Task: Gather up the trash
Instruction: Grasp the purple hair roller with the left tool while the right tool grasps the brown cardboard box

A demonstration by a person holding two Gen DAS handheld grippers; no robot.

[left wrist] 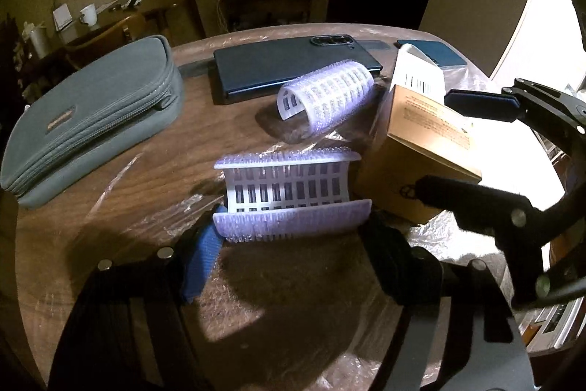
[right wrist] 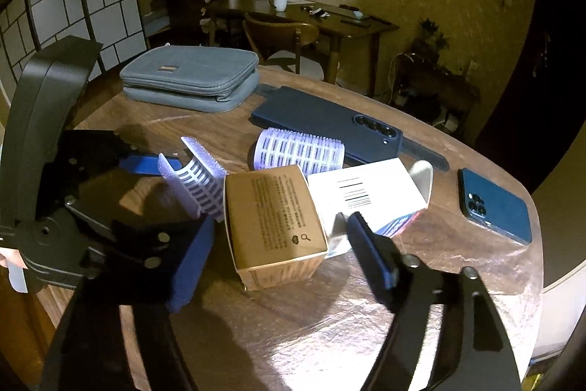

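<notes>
Left wrist view: the left gripper (left wrist: 293, 226) clasps a lilac hair roller (left wrist: 289, 195) by its ends, just left of the brown cardboard box (left wrist: 414, 167). Right wrist view: the right gripper (right wrist: 278, 240) has its pads against both sides of that box (right wrist: 273, 218), the roller (right wrist: 196, 180) at its left.

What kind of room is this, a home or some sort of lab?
Most likely a lived-in home, perhaps a dining or living room: a wooden table under clear plastic, a second table with a white mug and a wooden chair, and a paper sliding screen.
</notes>
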